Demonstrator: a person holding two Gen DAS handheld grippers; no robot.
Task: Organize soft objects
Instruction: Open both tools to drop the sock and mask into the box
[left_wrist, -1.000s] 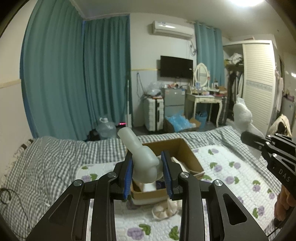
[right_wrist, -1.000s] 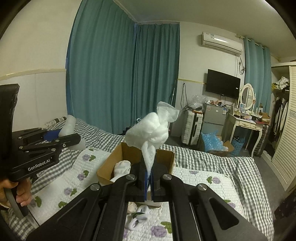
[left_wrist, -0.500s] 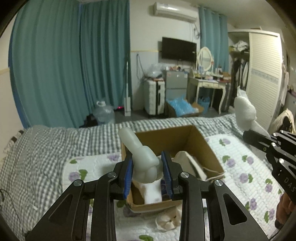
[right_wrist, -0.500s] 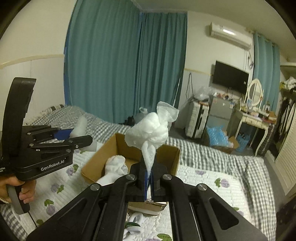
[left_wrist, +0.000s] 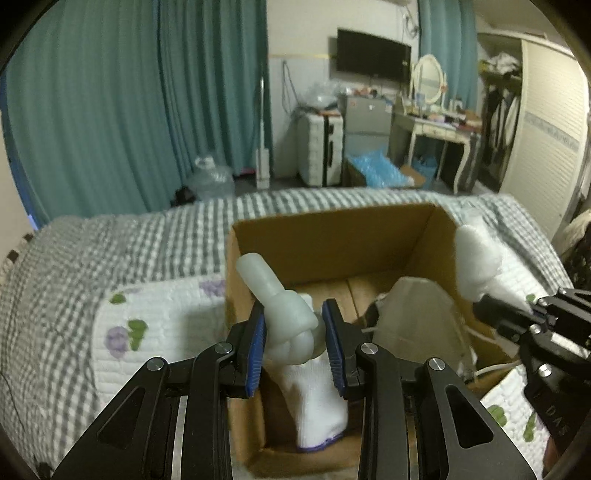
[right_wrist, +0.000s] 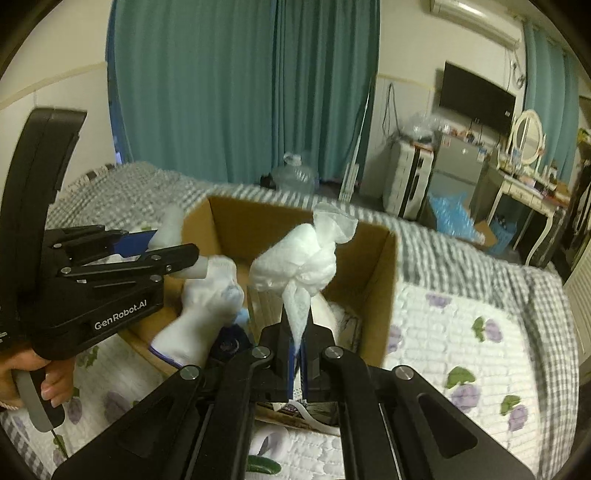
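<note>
Left gripper (left_wrist: 293, 341) pinching a pale squishy toy (left_wrist: 286, 319), right gripper (right_wrist: 295, 354) clamped on a knotted cloth (right_wrist: 299, 262). Better to lower both well inside the cardboard box (left_wrist: 332, 236) before letting go.

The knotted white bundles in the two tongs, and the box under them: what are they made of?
Left bundle: smooth, pale, slightly translucent, probably thin stocking knit or rubbery material.
Right bundle: fluffy matte white, with a gauzy tip; likely soft fabric.
Box: plain brown cardboard, matte, with folded flaps.

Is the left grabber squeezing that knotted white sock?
Touching. In the left wrist view the left gripper has both blue pads pressed against the knotted sock.
</note>
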